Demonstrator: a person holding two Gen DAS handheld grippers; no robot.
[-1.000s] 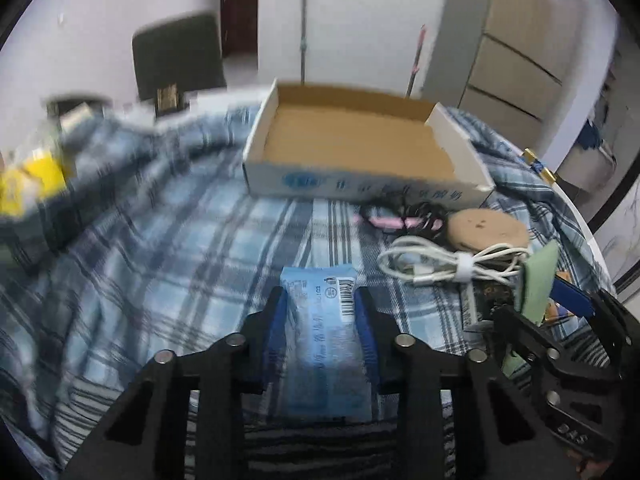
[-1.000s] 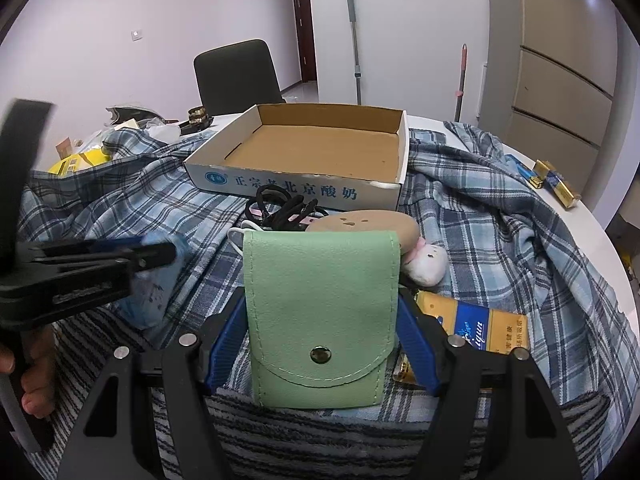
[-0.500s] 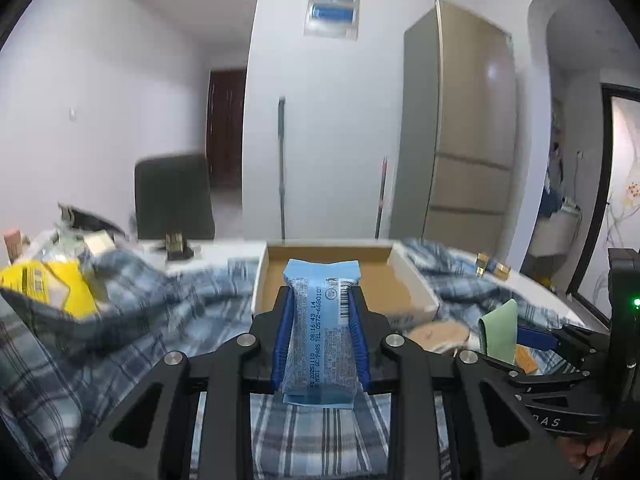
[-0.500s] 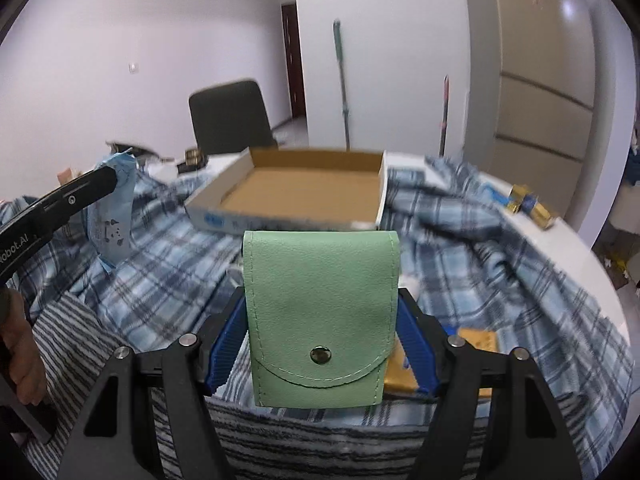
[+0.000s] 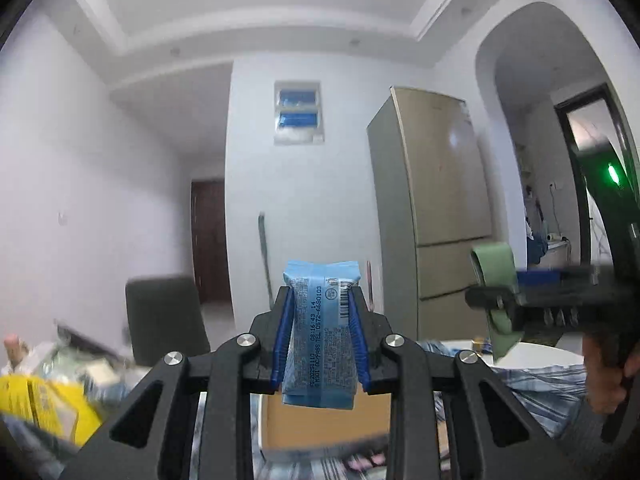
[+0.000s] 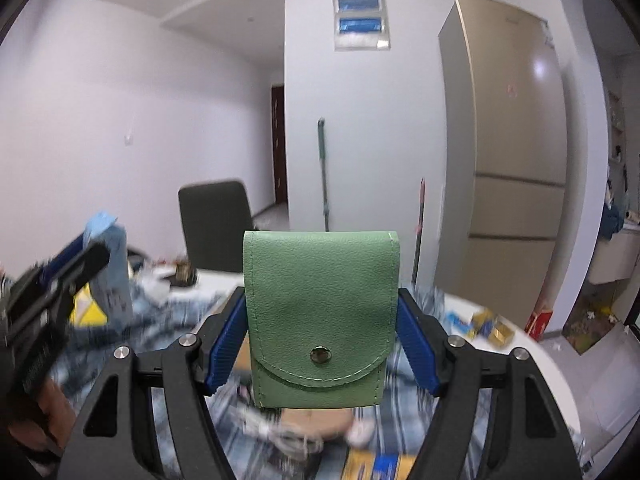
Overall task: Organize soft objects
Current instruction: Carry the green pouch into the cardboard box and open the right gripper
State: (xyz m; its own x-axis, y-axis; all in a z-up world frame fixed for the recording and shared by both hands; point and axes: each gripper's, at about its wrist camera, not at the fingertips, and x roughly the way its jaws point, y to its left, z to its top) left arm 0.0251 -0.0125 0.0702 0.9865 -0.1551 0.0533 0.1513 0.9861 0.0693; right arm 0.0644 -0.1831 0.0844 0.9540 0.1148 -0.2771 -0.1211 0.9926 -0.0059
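Observation:
My left gripper (image 5: 319, 300) is shut on a light blue tissue packet (image 5: 320, 332) and holds it high above the table; the packet also shows in the right wrist view (image 6: 110, 268). My right gripper (image 6: 320, 304) is shut on a green snap pouch (image 6: 320, 312), also raised; the pouch shows in the left wrist view (image 5: 496, 292) at the right. The open cardboard box (image 5: 320, 424) lies on the plaid cloth below the left gripper, mostly hidden by it.
A plaid shirt (image 6: 408, 364) covers the white table (image 6: 532, 352). A yellow packet (image 5: 44, 404), a black chair (image 6: 216, 224), a round tan object (image 6: 316, 420), a white cable (image 6: 292, 440) and gold-blue boxes (image 6: 492, 328) are in view. A fridge (image 6: 508, 152) stands behind.
Both grippers have risen and tilted upward with their objects still held. The views now show walls and ceiling; the box and table have dropped to the bottom.

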